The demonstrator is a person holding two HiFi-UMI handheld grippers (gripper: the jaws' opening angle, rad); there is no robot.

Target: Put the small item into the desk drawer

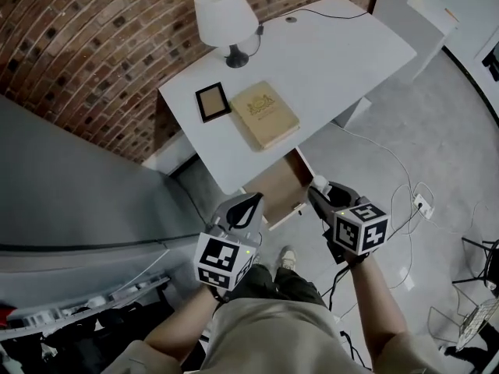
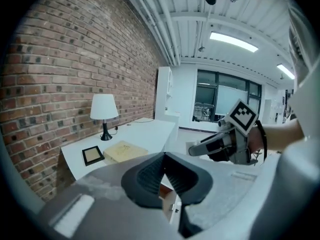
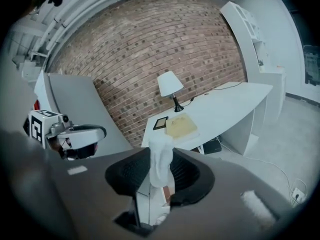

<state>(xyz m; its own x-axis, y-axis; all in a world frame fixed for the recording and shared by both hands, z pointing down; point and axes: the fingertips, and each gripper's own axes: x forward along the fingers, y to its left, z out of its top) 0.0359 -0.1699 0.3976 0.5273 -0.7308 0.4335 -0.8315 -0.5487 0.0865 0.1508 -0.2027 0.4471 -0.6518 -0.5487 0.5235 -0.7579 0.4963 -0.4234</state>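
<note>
- Bottom of the head view, nearest the lens: the person's beige-shirted torso and both forearms, each hand carrying a gripper with its marker cube facing up.
- Left gripper [image 1: 252,201]: lower centre of the frame, pointing at the front of the open drawer [image 1: 278,182]. In its own view the jaws meet at the tips with nothing between them. I read it as closed and empty.
- Right gripper [image 1: 316,190]: right of centre. In its own view the jaws are clamped on a small white item [image 3: 161,159], which stands upright between the pads and sticks out above them.
- Item location: in the head view it shows at the drawer's right edge, just under the front rim of the white tabletop [image 1: 327,61]. It is held in the gripper, not lying in the drawer.
- Drawer: pulled out toward the person, with its brown bottom showing.
- On the tabletop, upper centre of the frame: a white table lamp [image 1: 226,18] at the back, a small dark picture frame [image 1: 212,102], and a tan book [image 1: 265,114] just right of the frame.
- Brick wall [image 1: 93,53] across the upper left.
- Grey floor [image 1: 374,146] at right, with cables and a white power strip [image 1: 422,202].
</note>
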